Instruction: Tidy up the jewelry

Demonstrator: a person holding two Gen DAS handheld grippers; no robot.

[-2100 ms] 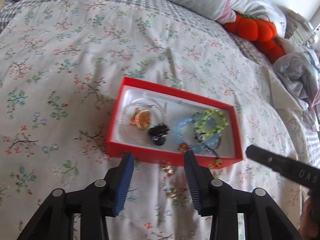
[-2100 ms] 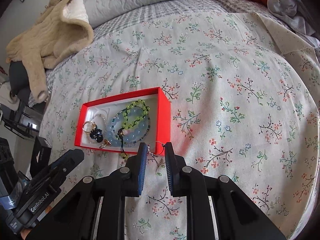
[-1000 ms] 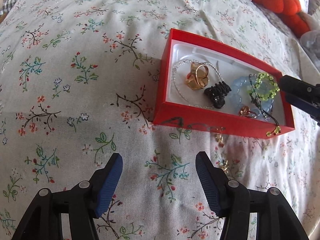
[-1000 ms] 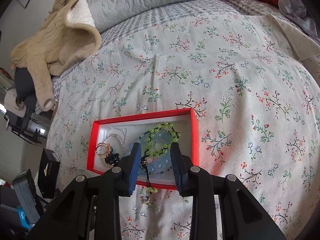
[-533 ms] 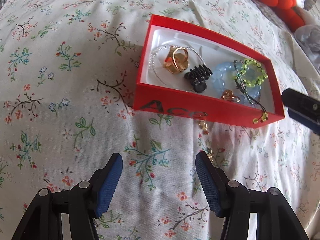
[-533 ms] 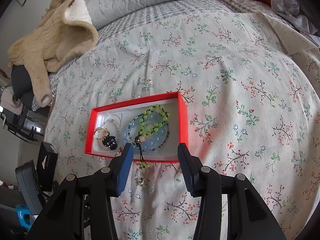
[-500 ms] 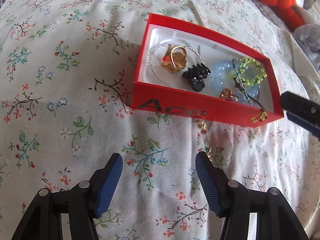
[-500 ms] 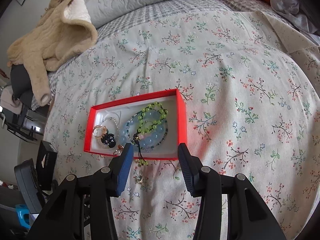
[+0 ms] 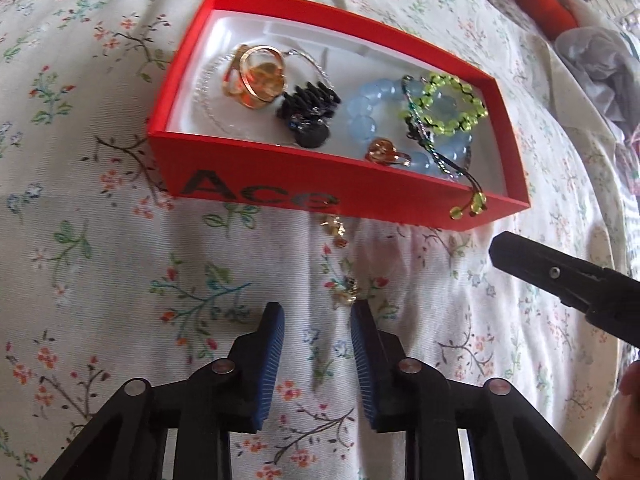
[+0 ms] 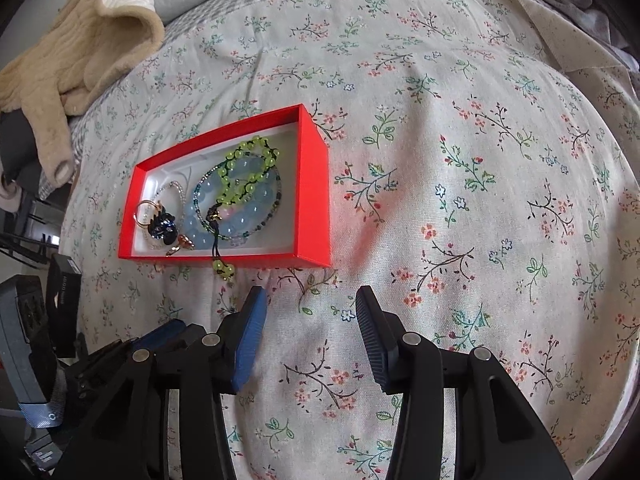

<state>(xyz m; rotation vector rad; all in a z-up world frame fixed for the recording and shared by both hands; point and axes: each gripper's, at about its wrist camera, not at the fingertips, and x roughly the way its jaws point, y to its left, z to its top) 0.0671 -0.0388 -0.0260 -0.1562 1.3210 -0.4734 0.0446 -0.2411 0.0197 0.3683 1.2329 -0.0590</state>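
Two small gold-coloured pieces, probably earrings though they are too small to tell surely, lie loose on the floral bedspread [image 9: 120, 280]: one earring [image 9: 335, 227] just beside the front wall of the red box [image 9: 280, 192], the other earring [image 9: 347, 290] nearer the left gripper [image 9: 318, 316]. Inside the box rest a gold ring [image 9: 256, 76], a black hair clip [image 9: 310, 116], a blue bead bracelet [image 9: 368, 120], a green bead bracelet [image 9: 452, 104] whose cord tail hangs over the front wall, a thin silver chain and a small copper-toned ring [image 9: 384, 152]. So most of the jewelry is already in the box, and the two loose pieces appear to be what is left.

The left gripper hovers low over the bedspread, jaws parted and empty, its tips just short of the nearer earring, which sits slightly right of the gap. The right gripper [image 10: 310, 304] hangs off to the side of the box's near right corner, jaws spread wide and holding nothing.
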